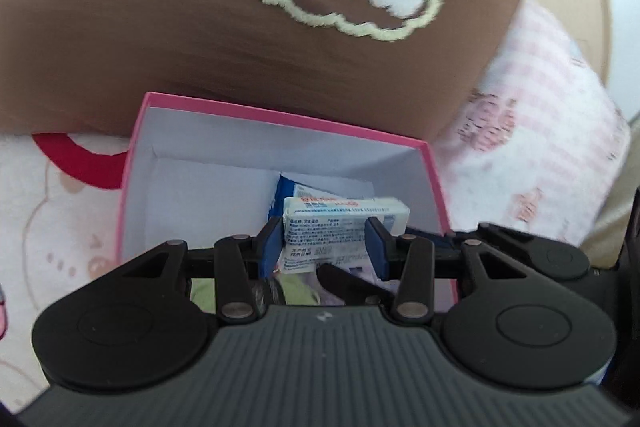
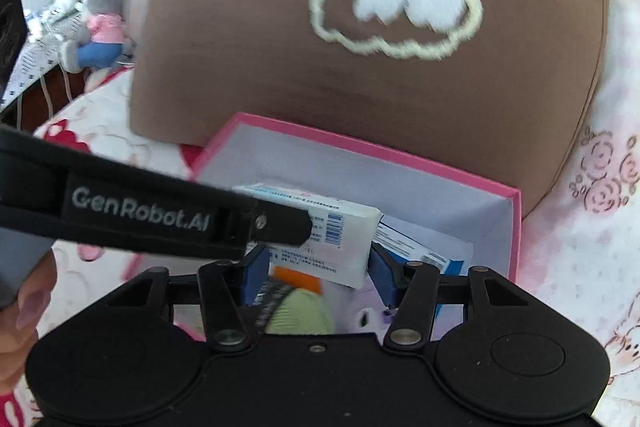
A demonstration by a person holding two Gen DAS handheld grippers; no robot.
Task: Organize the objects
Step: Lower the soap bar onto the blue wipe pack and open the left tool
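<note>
My left gripper [image 1: 325, 241] has its blue pads clamped on a small white packet [image 1: 344, 219], held over the pink box [image 1: 280, 115]. My right gripper [image 2: 316, 269] grips the same packet [image 2: 344, 247] from the other end, at twelve o'clock of its jaws. A brown cushion [image 2: 260, 67] stands beyond the box at twelve o'clock, touching its far rim.

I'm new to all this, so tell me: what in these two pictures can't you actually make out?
- Small print on the white packet: too small, both views.
- Pink box front and bottom: hidden by the left gripper and right gripper.
- Brown cushion embroidery: blurred, top cut off.
- Green item: mostly covered.
</note>
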